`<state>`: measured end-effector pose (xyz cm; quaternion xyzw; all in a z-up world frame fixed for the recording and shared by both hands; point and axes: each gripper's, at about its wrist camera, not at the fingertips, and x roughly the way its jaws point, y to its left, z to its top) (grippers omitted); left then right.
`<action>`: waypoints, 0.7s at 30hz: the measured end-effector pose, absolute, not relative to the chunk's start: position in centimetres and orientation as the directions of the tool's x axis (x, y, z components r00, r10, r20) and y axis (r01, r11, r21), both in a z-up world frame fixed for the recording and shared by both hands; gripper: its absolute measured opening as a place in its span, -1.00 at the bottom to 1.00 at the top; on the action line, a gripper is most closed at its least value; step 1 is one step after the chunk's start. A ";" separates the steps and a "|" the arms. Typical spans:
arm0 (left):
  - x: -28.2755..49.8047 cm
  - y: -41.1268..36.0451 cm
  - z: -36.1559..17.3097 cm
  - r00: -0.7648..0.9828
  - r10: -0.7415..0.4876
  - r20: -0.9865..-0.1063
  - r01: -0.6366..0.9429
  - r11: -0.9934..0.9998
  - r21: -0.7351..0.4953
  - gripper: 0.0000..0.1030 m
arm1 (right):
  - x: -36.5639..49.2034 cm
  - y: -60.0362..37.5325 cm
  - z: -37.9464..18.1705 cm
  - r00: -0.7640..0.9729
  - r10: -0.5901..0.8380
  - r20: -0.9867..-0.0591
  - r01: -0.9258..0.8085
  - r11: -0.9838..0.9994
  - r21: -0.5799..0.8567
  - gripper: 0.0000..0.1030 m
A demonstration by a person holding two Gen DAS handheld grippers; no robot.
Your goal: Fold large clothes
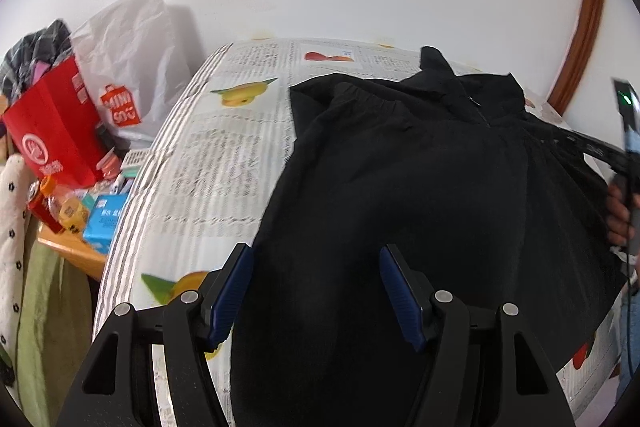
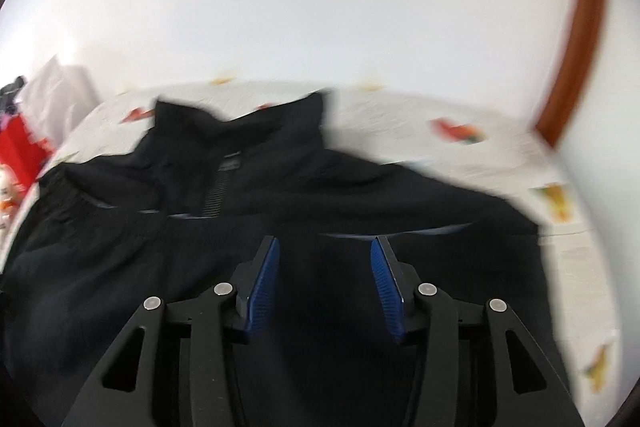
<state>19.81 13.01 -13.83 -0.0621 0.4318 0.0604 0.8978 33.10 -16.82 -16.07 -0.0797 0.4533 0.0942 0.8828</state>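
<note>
A large black jacket (image 1: 420, 171) with a stand-up collar and a front zip lies spread on a table covered in a fruit-print cloth (image 1: 216, 155). My left gripper (image 1: 316, 255) is open above the jacket's lower left part, with nothing between its blue pads. In the right wrist view, which is blurred, the same jacket (image 2: 280, 195) fills the middle, collar at the far side. My right gripper (image 2: 324, 247) is open over the jacket's body and holds nothing. The right gripper's body and the hand on it show at the right edge of the left wrist view (image 1: 624, 163).
Left of the table stands a lower wooden surface with a red paper bag (image 1: 52, 131), a white shopping bag (image 1: 128, 67), a blue box (image 1: 106, 215) and small bottles. A white wall is behind. A brown wooden frame (image 1: 584, 27) curves at the far right.
</note>
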 end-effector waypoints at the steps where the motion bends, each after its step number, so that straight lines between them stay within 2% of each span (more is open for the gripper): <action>1: 19.7 13.2 -13.9 0.619 0.055 -0.783 -0.168 0.984 -0.064 0.23 | 33.1 -17.9 -15.8 0.576 0.061 -0.815 -0.214 0.974 -0.078 -0.07; 5: 19.4 13.6 -14.0 0.623 0.105 -0.775 -0.209 0.977 -0.036 0.24 | 32.8 -24.3 -15.8 0.552 -0.054 -0.832 -0.093 0.988 -0.126 -0.03; 7: 19.5 14.0 -14.2 0.626 0.110 -0.772 -0.233 0.971 -0.051 0.24 | 32.8 -26.8 -16.7 0.506 -0.025 -0.862 -0.069 0.995 -0.069 0.06; 10: 20.4 14.6 -15.1 0.615 0.085 -0.784 -0.248 0.965 -0.090 0.24 | 32.9 -29.2 -18.7 0.437 0.044 -0.898 -0.045 0.999 0.027 0.09; 15: 21.6 14.1 -16.2 0.598 0.105 -0.794 -0.263 0.962 -0.072 0.24 | 33.2 -29.1 -20.2 0.467 -0.001 -0.884 -0.053 0.998 -0.029 0.09; 21: 22.9 13.5 -16.8 0.594 0.076 -0.801 -0.261 0.960 -0.102 0.23 | 34.7 -31.5 -20.8 0.447 -0.003 -0.895 -0.018 1.000 -0.012 0.11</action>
